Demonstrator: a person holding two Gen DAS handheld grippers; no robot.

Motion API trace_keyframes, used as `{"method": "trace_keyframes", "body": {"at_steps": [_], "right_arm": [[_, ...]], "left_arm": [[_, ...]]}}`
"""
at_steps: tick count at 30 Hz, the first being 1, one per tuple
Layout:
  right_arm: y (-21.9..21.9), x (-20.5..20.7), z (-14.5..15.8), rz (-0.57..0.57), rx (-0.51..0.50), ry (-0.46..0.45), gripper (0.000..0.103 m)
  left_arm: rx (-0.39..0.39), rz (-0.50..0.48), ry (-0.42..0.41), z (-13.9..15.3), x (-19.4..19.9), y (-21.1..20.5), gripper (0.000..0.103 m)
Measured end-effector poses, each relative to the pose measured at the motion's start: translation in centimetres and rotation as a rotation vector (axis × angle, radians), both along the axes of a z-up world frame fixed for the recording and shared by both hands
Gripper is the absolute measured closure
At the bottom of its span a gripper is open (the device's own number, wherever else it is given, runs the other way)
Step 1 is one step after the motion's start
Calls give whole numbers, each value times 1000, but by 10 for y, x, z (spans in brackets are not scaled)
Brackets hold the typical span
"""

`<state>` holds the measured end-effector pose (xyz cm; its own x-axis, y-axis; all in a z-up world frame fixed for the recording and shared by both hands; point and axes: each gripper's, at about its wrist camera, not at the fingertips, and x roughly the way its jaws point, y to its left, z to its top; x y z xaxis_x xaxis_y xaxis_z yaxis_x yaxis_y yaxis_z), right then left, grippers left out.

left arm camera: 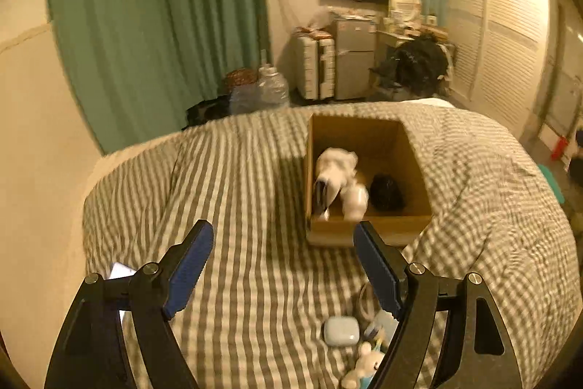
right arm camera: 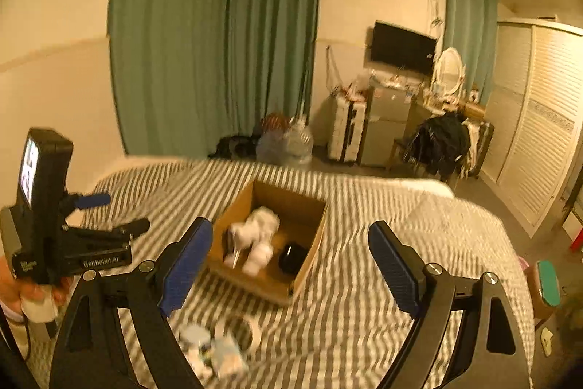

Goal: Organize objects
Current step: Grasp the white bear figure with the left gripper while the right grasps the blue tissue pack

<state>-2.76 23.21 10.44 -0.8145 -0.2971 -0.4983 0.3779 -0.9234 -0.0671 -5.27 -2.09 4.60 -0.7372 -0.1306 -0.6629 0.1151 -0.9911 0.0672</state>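
Observation:
An open cardboard box (left arm camera: 368, 237) (right arm camera: 309, 257) sits on the striped bed. Inside lie a white plush toy (left arm camera: 337, 174) (right arm camera: 255, 232) and a black round object (left arm camera: 386, 193) (right arm camera: 292, 257). My left gripper (left arm camera: 284, 243) is open and empty, above the bedding in front of the box. It also shows at the left of the right wrist view (right arm camera: 105, 214). My right gripper (right arm camera: 291, 248) is open and empty, held above the bed near the box. Loose items lie on the bedding near me: a white earbud case (left arm camera: 341, 330), a tape ring (right arm camera: 242, 330), a small toy (left arm camera: 366, 365) and pale items (right arm camera: 215, 349).
The striped duvet (left arm camera: 247, 199) covers the bed. A phone (left arm camera: 120, 270) lies at the bed's left edge by the wall. Beyond the bed are green curtains (right arm camera: 218, 42), water bottles (left arm camera: 269, 90), a small fridge (left arm camera: 353, 57), a chair with dark clothes (right arm camera: 441, 141) and a louvred wardrobe (right arm camera: 539, 133).

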Motion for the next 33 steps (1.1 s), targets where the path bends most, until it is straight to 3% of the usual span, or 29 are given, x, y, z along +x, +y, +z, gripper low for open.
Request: {"method": "trace_keyframes", "body": {"at_steps": [8,15,24,25,26,27,33], "right_arm": [[-20,16,-111,117,88,-127,16],[-11,2,-170,92,57,-245,16],[-17,-13,-212,90,83,-344,16],[-18,-13,-213,93,84,-348,16],[-18,-13,-214,95,82,-351,16],[-18,-14,-216,97,81,-359,16],[-21,-15,-219,94,96,-376,16]], "left_arm": [[35,-4,-121,-83,35,19,21],[119,-88,-295,-147,52,36,21],[78,-250,-352,-171,56,73,21],[77,-255,-361,-175,54,75,26],[76,-257,-367,-178,53,76,42],[67,-255,-373,-181,51,76,47],[132,-254,-355,-165,53,64,50]]}}
